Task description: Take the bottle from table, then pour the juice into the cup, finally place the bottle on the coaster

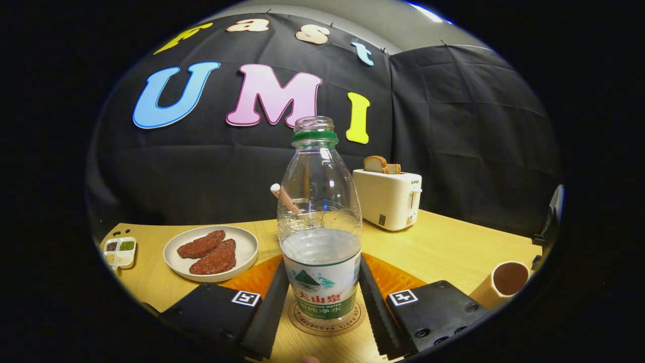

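Note:
A clear plastic bottle [321, 227] with a green neck ring and no cap stands upright on a round coaster [302, 322], about half full of clear liquid. My gripper [321, 262] is shut on the bottle; both fingers press on its labelled lower half, one on each side. A tan cup [508, 280] with a dark inside stands on the table well to the right of the fingers, apart from the bottle.
An orange mat [254, 277] lies under the coaster. A plate [247, 247] with two brown patties sits to the left, with a small seasoning tray [119, 252] beyond it. Behind the bottle, to the right, stands a cream toaster [388, 199] holding bread.

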Demonstrator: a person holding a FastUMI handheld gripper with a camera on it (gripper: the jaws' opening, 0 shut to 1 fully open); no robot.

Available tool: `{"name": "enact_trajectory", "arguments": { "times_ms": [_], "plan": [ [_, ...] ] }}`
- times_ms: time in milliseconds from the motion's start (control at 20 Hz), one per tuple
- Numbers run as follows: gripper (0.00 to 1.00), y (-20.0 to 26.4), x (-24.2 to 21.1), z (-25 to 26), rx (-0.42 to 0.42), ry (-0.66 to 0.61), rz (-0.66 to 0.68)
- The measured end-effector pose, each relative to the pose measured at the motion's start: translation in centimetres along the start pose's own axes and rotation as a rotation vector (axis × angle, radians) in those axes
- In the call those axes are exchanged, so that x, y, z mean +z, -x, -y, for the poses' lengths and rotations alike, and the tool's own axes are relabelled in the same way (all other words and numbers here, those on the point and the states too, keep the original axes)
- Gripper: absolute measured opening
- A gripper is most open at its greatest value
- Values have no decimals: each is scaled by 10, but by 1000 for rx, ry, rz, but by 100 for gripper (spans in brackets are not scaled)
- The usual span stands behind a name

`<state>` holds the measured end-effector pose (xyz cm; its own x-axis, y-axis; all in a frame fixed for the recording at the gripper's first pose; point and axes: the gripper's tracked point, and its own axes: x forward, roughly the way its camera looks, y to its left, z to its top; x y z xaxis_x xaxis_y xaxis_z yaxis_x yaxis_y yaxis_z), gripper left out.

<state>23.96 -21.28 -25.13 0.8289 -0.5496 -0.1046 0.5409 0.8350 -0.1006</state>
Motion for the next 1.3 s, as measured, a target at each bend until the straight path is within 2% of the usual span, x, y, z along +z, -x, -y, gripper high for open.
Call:
{"name": "enact_trajectory", "arguments": {
  "times_ms": [200, 350, 700, 1000, 1300],
  "plan": [
    [80, 3, -5, 2, 0, -15, -24],
    [96, 6, -8, 5, 0, -22, -41],
    [96, 28, -15, 9, 14, -46, -74],
    [96, 71, -18, 4, 83, -37, -108],
    [96, 130, 26, 10, 187, -28, -73]
  ]
}}
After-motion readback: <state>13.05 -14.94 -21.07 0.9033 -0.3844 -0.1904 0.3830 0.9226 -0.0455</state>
